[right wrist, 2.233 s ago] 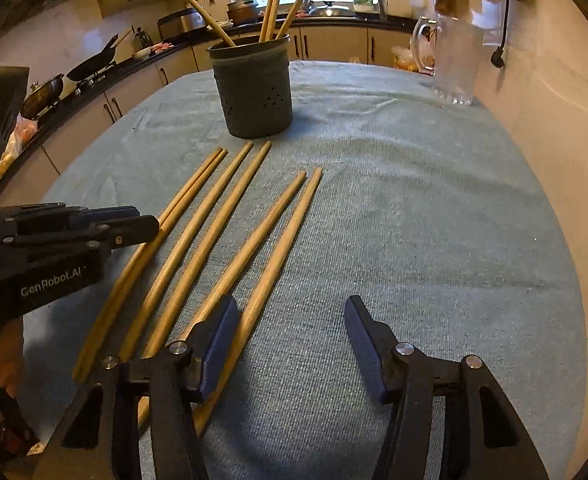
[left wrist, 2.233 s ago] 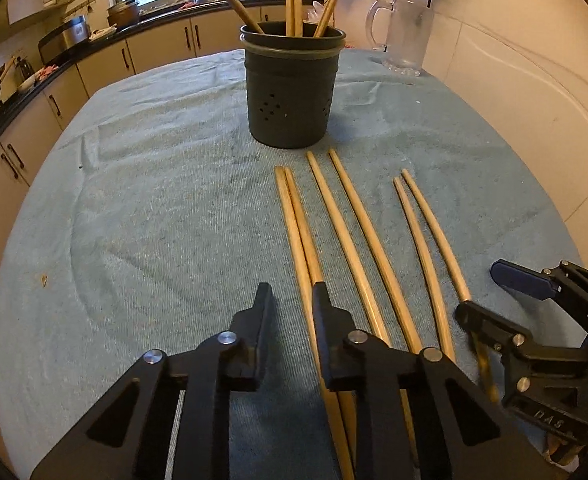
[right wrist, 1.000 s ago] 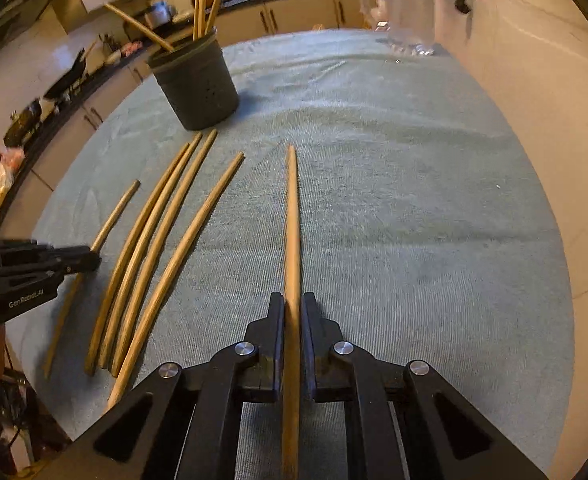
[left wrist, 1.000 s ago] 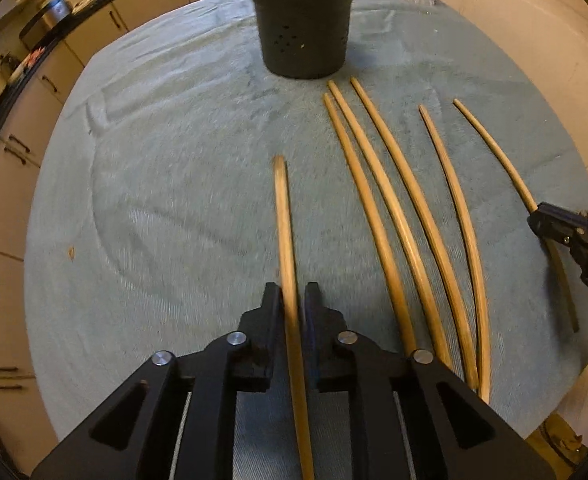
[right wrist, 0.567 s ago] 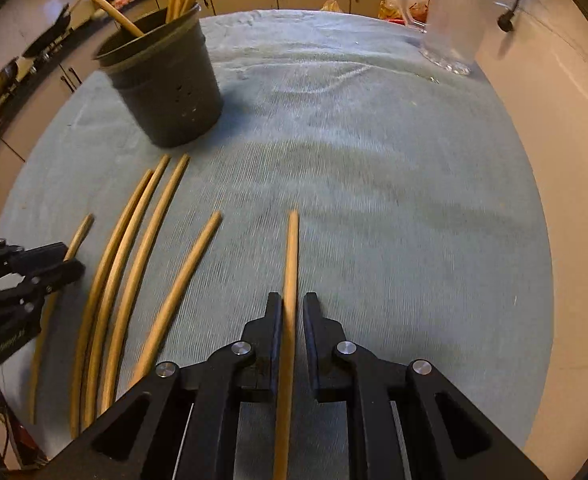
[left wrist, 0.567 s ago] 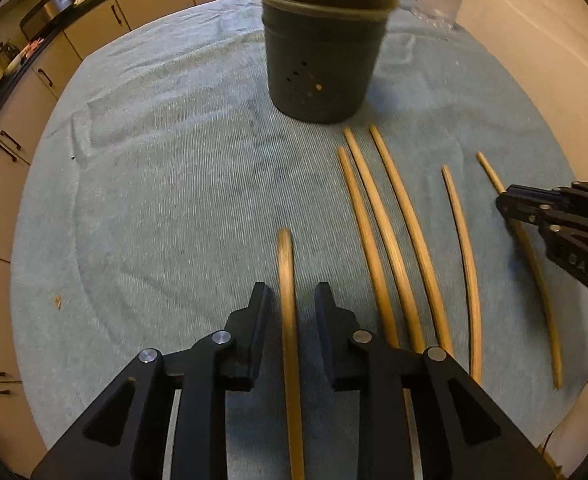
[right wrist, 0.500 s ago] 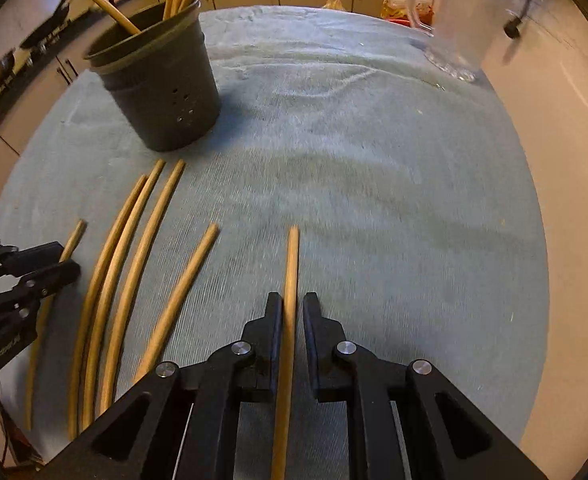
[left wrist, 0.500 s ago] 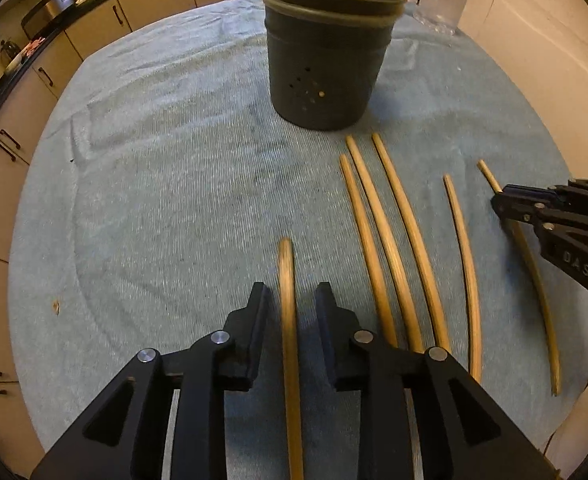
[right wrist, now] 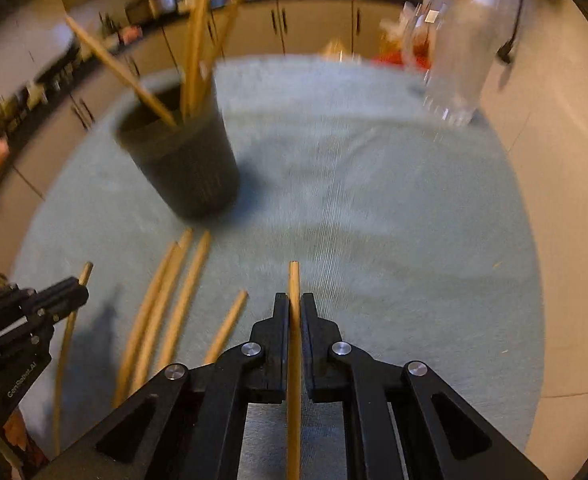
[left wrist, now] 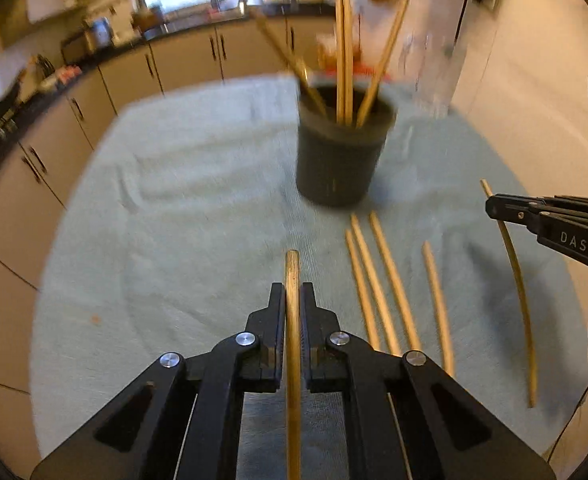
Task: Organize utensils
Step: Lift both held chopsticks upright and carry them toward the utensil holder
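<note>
Both grippers, left gripper (left wrist: 293,312) and right gripper (right wrist: 294,316), are pinching one chopstick each, lengthwise along the jaws, tips pointing toward the dark holder (left wrist: 340,156) ahead.

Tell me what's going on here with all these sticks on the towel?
A person is clearing wooden chopsticks off a teal towel into a dark holder, working with a gripper in each hand. The left gripper is shut on one chopstick, and the right gripper is shut on another chopstick; both point toward the holder, which already has several standing in it. Four loose chopsticks lie on the towel between the two grippers. A clear pitcher stands behind.
</note>
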Motion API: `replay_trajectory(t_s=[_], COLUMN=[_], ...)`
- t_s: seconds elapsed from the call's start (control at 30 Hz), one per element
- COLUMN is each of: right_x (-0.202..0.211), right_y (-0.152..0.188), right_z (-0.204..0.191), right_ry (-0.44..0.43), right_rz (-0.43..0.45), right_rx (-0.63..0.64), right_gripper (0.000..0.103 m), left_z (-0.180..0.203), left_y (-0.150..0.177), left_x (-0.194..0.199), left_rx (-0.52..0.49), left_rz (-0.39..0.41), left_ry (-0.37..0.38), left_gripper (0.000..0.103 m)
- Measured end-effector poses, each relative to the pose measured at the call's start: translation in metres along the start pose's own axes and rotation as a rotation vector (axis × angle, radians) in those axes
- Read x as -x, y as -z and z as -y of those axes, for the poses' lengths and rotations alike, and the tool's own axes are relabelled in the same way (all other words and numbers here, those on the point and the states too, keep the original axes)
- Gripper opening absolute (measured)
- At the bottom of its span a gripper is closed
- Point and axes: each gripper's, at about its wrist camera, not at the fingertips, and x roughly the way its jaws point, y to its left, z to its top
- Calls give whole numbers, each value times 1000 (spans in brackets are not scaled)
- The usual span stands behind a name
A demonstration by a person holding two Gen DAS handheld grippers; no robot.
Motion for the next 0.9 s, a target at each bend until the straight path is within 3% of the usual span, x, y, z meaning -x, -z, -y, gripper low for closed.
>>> replay_trajectory(t_s=[0.2,0.33,0.57,0.9], right_x=[76,107,138,175], right_y=[8,23,59,93], right_z=[5,5,3,-3], right_ry=[-20,-34,-40,-33], right_rz=[229,321,371,447], right_rx=[-37,-65,-78,-60], right_gripper=[6,6,6,6], left_z=[-5,-2,5,9], left_y=[-4,4,29,53], left_x=[69,104,141,174], left_rx=[50,64,55,122], left_rz=[186,298,369,395], left_ry=[7,-8,-41,-28], left_gripper=[7,7,7,7])
